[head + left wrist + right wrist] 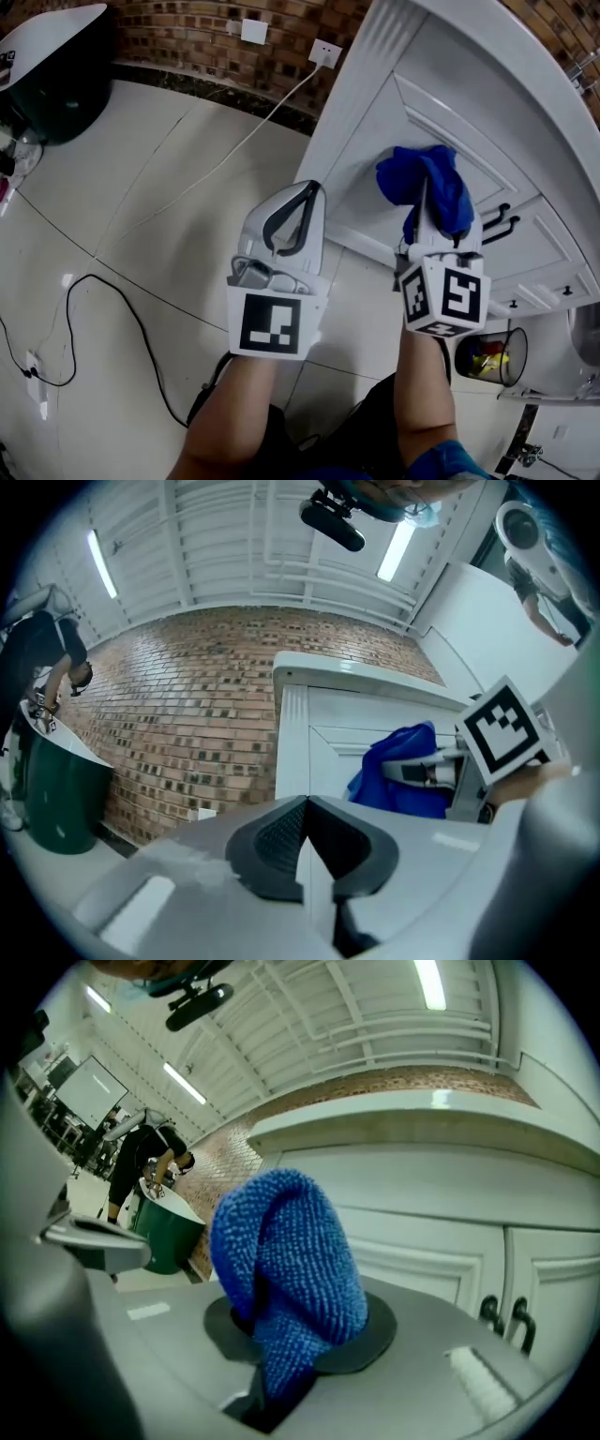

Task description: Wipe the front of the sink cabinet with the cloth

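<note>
Pinching the bunched cloth (286,1260) that hides its tips, the right claw (281,1330) faces the cabinet (394,122); left claw (305,841) pressed together.

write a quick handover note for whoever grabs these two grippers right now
Right gripper: shut on the blue cloth, which bunches up out of its jaws. It is held up at the door panel nearest the corner of the white sink cabinet; contact can't be confirmed.
Left gripper: jaws together, empty, beside the right one near that corner.
Done: cloth is gripped and at the cabinet. No wiped area can be told apart.
Left: wipe across the front, including the doors with the black handles.
</note>
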`<state>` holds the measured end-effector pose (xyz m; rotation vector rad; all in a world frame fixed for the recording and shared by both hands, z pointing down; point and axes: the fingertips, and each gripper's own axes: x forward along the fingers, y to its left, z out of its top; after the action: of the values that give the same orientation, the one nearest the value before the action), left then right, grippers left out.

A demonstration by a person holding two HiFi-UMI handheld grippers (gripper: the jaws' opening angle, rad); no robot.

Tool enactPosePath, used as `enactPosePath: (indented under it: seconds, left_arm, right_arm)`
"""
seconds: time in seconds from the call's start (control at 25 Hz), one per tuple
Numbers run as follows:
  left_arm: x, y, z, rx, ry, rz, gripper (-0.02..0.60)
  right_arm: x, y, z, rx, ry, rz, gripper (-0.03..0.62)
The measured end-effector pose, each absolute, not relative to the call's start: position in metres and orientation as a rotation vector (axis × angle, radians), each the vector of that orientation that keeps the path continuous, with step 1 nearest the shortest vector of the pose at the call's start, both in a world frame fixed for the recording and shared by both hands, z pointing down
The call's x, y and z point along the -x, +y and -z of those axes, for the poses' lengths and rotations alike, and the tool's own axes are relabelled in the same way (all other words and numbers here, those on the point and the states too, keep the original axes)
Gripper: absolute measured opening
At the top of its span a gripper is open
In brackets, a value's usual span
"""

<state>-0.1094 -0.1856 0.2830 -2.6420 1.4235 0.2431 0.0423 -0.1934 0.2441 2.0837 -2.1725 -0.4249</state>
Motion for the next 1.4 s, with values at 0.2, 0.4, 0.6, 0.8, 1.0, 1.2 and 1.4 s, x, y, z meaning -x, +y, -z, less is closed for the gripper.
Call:
enactPosePath:
  seconds: [0.2,0.4,0.6,0.8,1.0,1.2,1.4]
  left_arm:
    - [0.099,-0.193,-0.313,2.728,1.421,-0.107,-0.008]
    - [0.095,-0.204,-0.358,2.894,1.415,0.105,-0.009]
    - [0.103,-0.212,-0.377,2.887,1.452,0.224,-0.009]
    - [0.109,-0.214,-0.402,2.891,1.443,0.367,-0.009]
    - [0.114,-0.216,-0.413,2.920,1.461,0.392,0.000]
    - [0.113,-0.207,-0.336,2.763,1.369,0.040,0.002]
    - [0.104,-0.177,-0.283,2.646,1.257,-0.111,0.003]
  right_arm:
    - [-0.041,-0.206,-0.322,-1.993,-2.107,0.258,0.066]
    - [-0.034,-0.212,-0.399,-1.879,-2.045,0.106,0.074]
    - [-0.029,-0.217,-0.463,-1.796,-2.003,-0.015,0.075]
    - [-0.030,-0.220,-0.516,-1.733,-1.948,-0.131,0.075]
    - [-0.030,-0.210,-0.512,-1.701,-1.931,-0.134,0.075]
    - [-0.009,-0.195,-0.355,-1.873,-2.150,0.212,0.075]
    - [0.011,-0.191,-0.222,-1.984,-2.295,0.563,0.075]
